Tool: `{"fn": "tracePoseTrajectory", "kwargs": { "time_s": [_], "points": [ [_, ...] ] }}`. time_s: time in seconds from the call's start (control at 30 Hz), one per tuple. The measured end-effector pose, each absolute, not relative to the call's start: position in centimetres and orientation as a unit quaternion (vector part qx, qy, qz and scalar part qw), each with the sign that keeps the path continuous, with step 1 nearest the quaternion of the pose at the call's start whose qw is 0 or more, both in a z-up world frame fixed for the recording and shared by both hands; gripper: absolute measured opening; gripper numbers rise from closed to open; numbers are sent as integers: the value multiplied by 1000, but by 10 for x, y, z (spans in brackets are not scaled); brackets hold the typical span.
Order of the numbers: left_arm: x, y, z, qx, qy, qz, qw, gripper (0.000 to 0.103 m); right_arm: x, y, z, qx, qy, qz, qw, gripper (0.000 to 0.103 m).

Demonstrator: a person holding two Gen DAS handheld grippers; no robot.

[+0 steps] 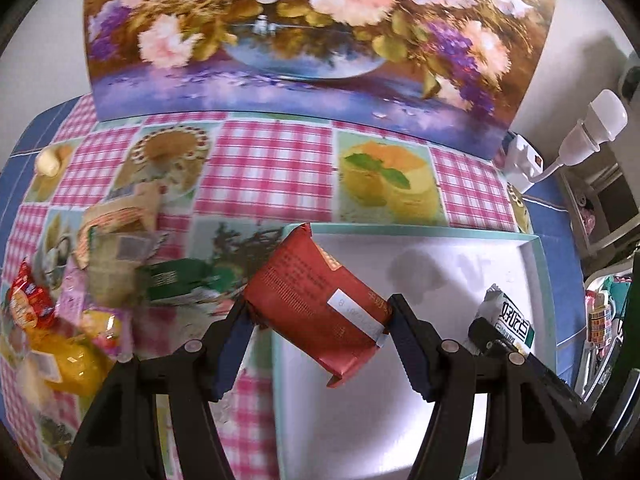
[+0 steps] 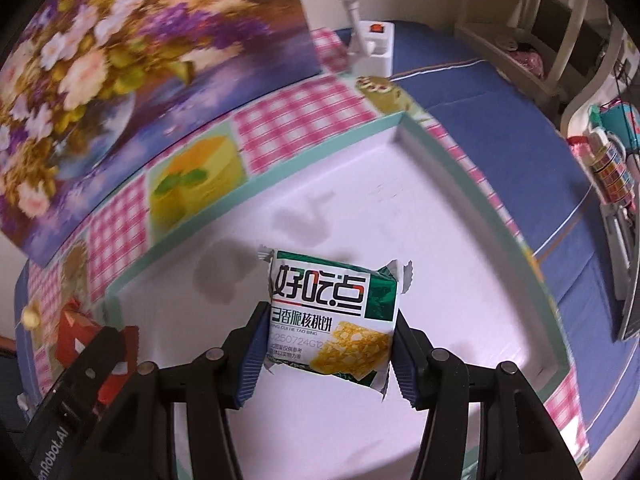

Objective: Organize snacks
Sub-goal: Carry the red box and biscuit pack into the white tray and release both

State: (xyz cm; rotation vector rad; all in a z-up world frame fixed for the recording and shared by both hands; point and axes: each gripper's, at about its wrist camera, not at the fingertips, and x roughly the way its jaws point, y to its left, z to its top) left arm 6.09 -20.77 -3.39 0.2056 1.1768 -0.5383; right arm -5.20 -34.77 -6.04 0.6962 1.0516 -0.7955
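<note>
Checked tablecloth (image 1: 276, 160) under a white tray (image 1: 440, 236): left claw (image 1: 320, 320) grips a red packet (image 1: 316, 300) over its left edge, right claw (image 2: 330, 336) grips a green-and-white biscuit packet (image 2: 332, 312) above the middle.

1. The left gripper (image 1: 320, 312) points steeply down, its blue-padded jaws pressed on both sides of a red snack packet (image 1: 316, 304) — the packet tilts, its top end toward the upper left.
2. Below it sits a shallow white tray (image 1: 440, 264) with a pale green rim; the packet hangs over the tray's left edge.
3. At lower right, the right gripper (image 1: 496, 336) clamps a green and white snack packet (image 1: 512, 316) over the tray.
4. To the left, a blurred heap of snacks (image 1: 80, 280) — yellow, red, green, beige wrappers — lies on a pink checked tablecloth (image 1: 272, 160).
5. Behind stands a floral painting (image 1: 312, 28); a white lamp (image 1: 568, 140) is at right.
</note>
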Motion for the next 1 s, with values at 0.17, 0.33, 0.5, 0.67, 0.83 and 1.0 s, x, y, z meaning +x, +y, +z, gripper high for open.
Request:
{"fn": "tracePoseTrajectory", "kwargs": {
  "time_s": [0.17, 0.33, 0.5, 0.67, 0.83, 1.0],
  "points": [
    [59, -223, -39, 98, 543, -267, 790, 69, -51, -366, -65, 310, 477, -373, 733, 59],
    [59, -233, -45, 104, 540, -275, 789, 69, -49, -378, -68, 304, 475, -382, 733, 59],
    [58, -239, -52, 113, 541, -279, 785, 69, -46, -384, -75, 299, 479, -384, 731, 59],
    [56, -243, -59, 120, 543, -279, 783, 69, -43, -388, -79, 294, 481, -385, 731, 59],
    [55, -246, -65, 124, 548, -279, 779, 70, -41, -389, -79, 291, 481, -384, 733, 59],
    [57, -246, -65, 123, 549, -274, 780, 72, -40, -388, -78, 293, 484, -382, 731, 59]
  ]
}}
